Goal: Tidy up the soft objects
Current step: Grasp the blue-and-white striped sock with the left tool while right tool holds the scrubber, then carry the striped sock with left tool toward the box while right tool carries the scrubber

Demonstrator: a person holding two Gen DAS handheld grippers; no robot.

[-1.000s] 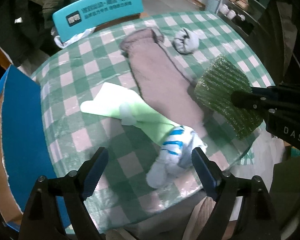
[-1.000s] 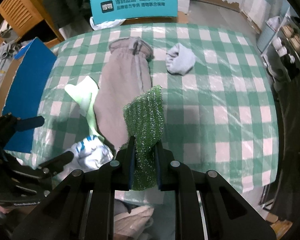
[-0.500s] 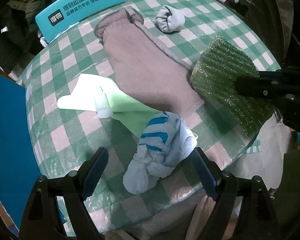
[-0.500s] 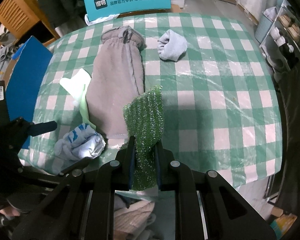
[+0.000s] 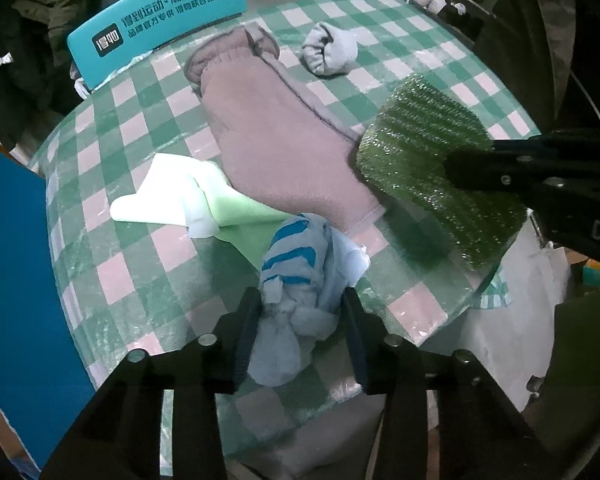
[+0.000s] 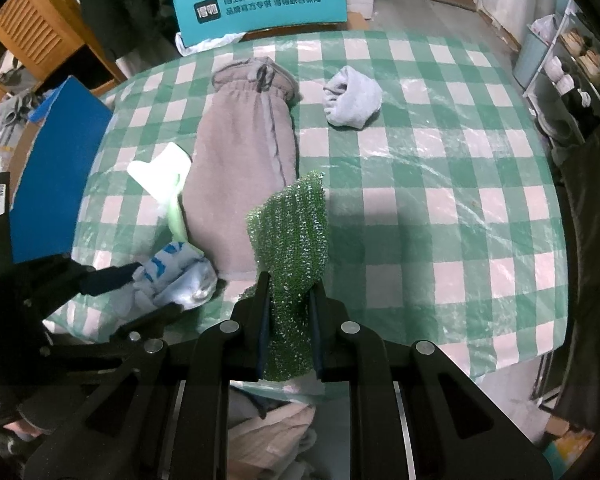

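A crumpled blue-and-white striped cloth bundle lies near the front edge of the checked table. My left gripper points down over it. Its jaws are closing, and both pads touch the bundle's sides. The right wrist view shows the same bundle between the left gripper's fingers. My right gripper is shut on a sparkly green scrubbing cloth, which hangs just above the table to the right of the bundle. In the left wrist view the green cloth sticks out from a black right finger.
A long grey garment lies along the table's middle, with a pale green cloth to its left and a balled grey sock at the back. A blue board stands at the left edge. A teal chair back stands behind the table.
My left gripper came down over the striped bundle and its jaws narrowed from wide apart to touching both sides. The right gripper kept still with the green cloth.
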